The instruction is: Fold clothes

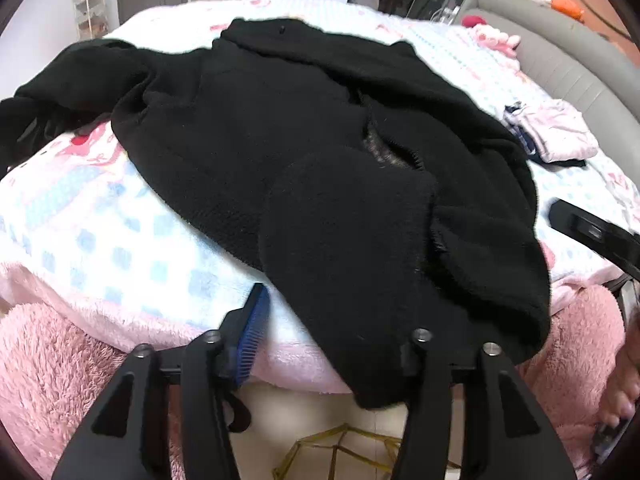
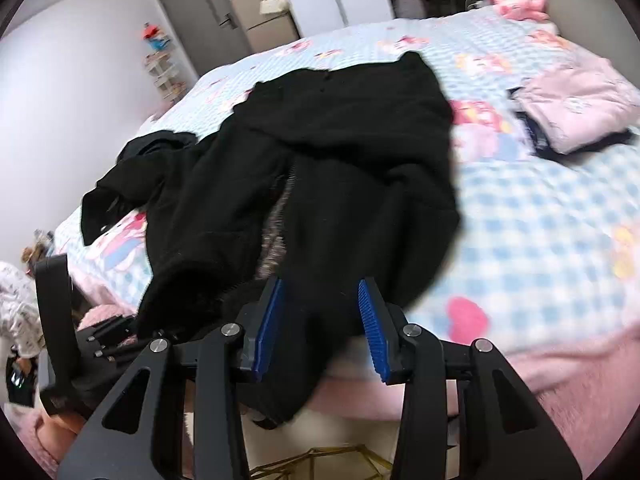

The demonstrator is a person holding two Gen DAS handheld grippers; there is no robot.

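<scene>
A black fleece jacket [image 1: 320,128] lies spread on the bed, front up, its zip partly apart, and its near end hangs over the bed's edge. My left gripper [image 1: 332,320] stands open at that edge. Its left blue pad [image 1: 252,332] is bare, and the jacket's hanging end hides the right one. In the right wrist view the jacket [image 2: 320,152] runs away from my right gripper [image 2: 322,320]. That gripper is open, and the hanging end lies loosely between its two ribbed blue pads [image 2: 272,328].
The bed has a blue-checked cartoon blanket [image 2: 540,232] and a pink fluffy cover [image 1: 48,352] along its near edge. A folded pink pile [image 2: 576,112] lies far right, and a pink plush toy [image 2: 520,2] sits by the grey headboard [image 1: 560,64]. Floor shows below.
</scene>
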